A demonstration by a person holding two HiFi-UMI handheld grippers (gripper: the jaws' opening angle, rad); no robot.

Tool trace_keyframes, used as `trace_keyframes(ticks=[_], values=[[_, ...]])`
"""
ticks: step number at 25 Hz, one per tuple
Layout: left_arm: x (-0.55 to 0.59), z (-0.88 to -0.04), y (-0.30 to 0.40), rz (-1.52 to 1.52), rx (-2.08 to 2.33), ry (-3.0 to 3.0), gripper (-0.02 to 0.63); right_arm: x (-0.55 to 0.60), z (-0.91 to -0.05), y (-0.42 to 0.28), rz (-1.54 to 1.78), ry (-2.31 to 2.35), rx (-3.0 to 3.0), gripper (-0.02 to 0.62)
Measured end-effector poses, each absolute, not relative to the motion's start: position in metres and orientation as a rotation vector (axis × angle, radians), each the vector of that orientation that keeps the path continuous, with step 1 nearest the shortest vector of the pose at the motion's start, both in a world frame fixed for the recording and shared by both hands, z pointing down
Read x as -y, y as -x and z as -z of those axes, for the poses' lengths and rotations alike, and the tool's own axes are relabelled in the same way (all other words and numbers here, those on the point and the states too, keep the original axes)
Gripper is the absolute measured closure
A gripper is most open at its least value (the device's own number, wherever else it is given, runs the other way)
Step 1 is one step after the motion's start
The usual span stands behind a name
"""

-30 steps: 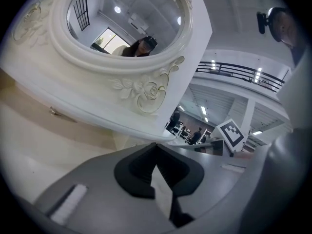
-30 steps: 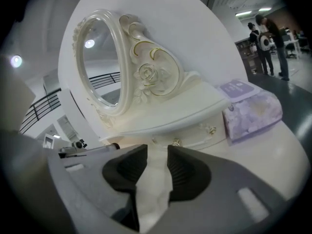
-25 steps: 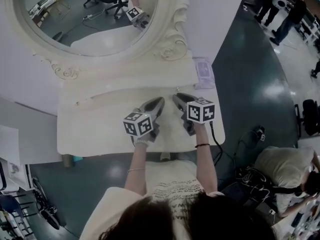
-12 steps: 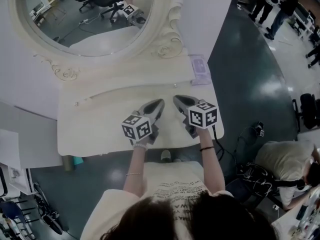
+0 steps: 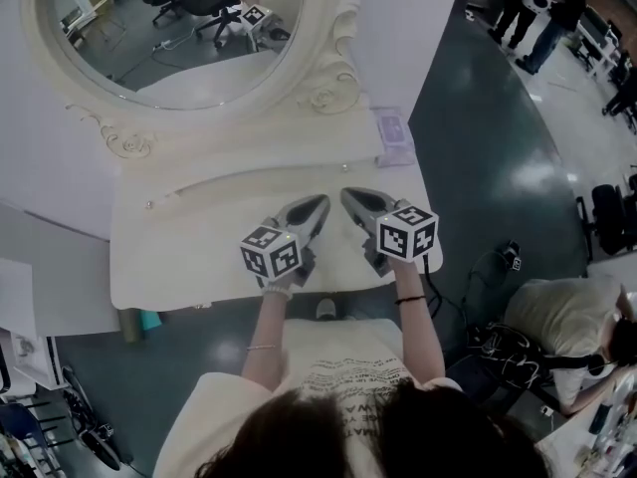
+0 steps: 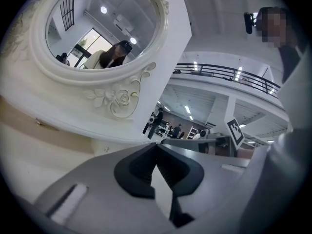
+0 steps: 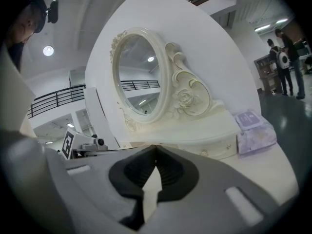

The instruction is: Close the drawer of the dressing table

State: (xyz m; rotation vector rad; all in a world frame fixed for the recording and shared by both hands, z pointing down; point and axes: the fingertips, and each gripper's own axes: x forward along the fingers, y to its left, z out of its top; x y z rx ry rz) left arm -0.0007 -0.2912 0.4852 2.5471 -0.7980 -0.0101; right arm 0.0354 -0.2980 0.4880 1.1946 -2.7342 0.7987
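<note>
The cream dressing table point(image 5: 189, 257) stands below me with its oval mirror point(image 5: 179, 28) at the back. No drawer sticks out past its front edge in the head view. A low tier under the mirror has small drawer fronts with knobs point(image 7: 217, 147), all flush. My left gripper point(image 5: 317, 205) and right gripper point(image 5: 348, 195) hover side by side over the table top, tips pointing at the mirror. Both are shut with nothing between the jaws: the left fingertips point(image 6: 156, 145) meet, and so do the right fingertips point(image 7: 156, 148).
A purple tissue pack point(image 5: 393, 132) lies at the table's back right corner, also in the right gripper view point(image 7: 254, 130). A person point(image 5: 567, 337) sits on the floor at the right near cables. Others stand at the top right point(image 5: 537, 8).
Both grippers have lifted a little over the table top and stay side by side. Nothing on the table has moved.
</note>
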Motion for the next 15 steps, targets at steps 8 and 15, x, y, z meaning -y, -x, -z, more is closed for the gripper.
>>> trace_keyframes(ticks=[8, 15], values=[[0.288, -0.479, 0.004, 0.012, 0.79, -2.589, 0.607, 0.296, -0.481, -0.026, -0.748, -1.189, 2.799, 0.592], [0.287, -0.478, 0.006, 0.006, 0.789, -2.595, 0.607, 0.294, -0.486, -0.024, -0.759, -1.19, 2.807, 0.592]])
